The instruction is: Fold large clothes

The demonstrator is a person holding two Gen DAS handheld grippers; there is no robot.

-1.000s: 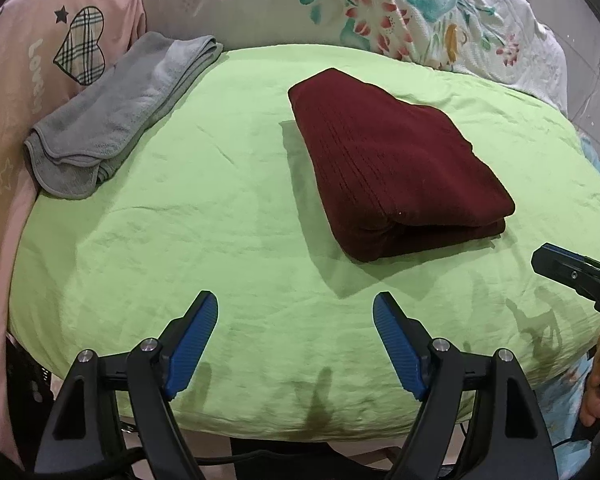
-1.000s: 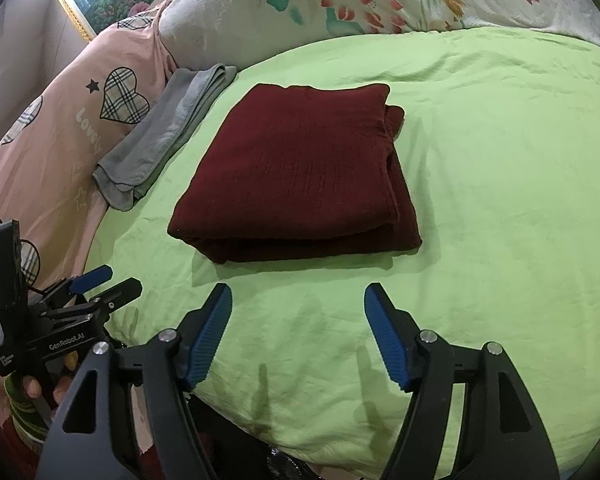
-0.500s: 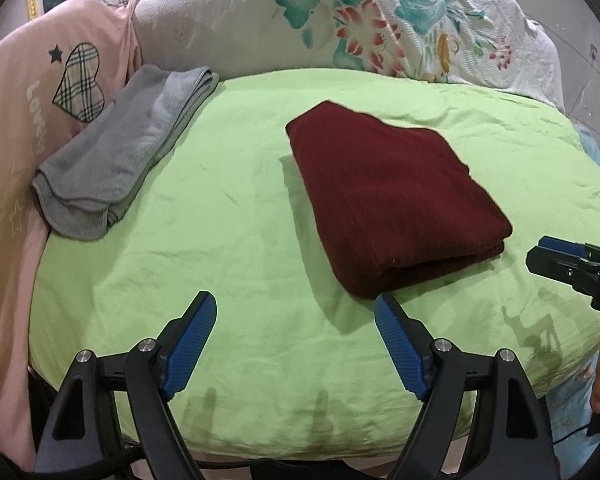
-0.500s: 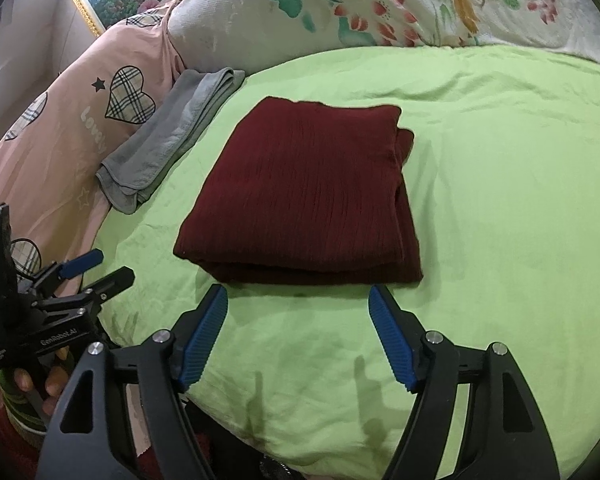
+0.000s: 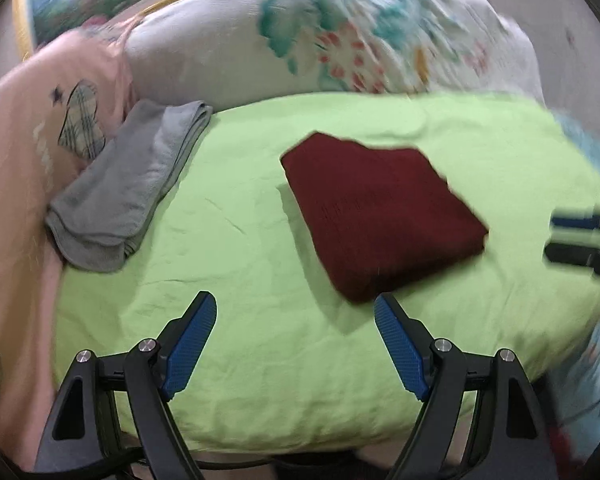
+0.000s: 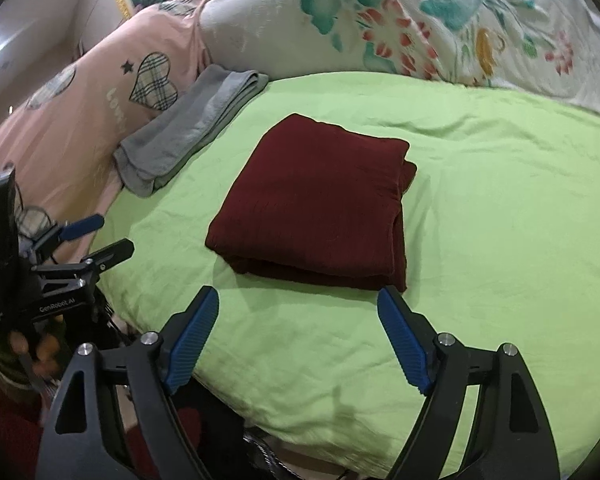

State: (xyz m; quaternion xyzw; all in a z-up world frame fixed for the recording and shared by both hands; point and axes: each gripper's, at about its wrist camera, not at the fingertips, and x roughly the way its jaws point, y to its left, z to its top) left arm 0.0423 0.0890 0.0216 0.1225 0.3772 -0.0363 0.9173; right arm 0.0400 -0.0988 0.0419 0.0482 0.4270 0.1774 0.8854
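**Both grippers lifted clear of the folded maroon garment**

Since the earlier frames both cameras had risen, so the bed sat lower in each view and more of the headboard end showed; the garment itself had not shifted.

From the left wrist, blurred by motion, the left gripper (image 5: 295, 340) stood wide with nothing between its blue pads; the maroon garment (image 5: 380, 216) lay folded flat on the green sheet (image 5: 240, 240), ahead and to the right of the fingers, its near corner just beyond the right pad; its long axis ran from upper left to lower right; the right gripper (image 5: 580, 236) showed at the right edge, beside the garment's far corner; a folded grey towel (image 5: 132, 188) lay well apart at the left, against the pink pillow (image 5: 28, 132).

From the right wrist the picture was sharp; the right gripper (image 6: 298, 336) was opening, jaws already wide and empty; the garment (image 6: 316, 204) lay dead ahead, its folded edge facing the fingers; the left gripper (image 6: 88, 240) hung off the bed's left edge, further from the cloth; the floral pillow (image 6: 380, 20) lay behind.

Judging by this, the fold looked finished, and the right hand was the nearer for any next touch.
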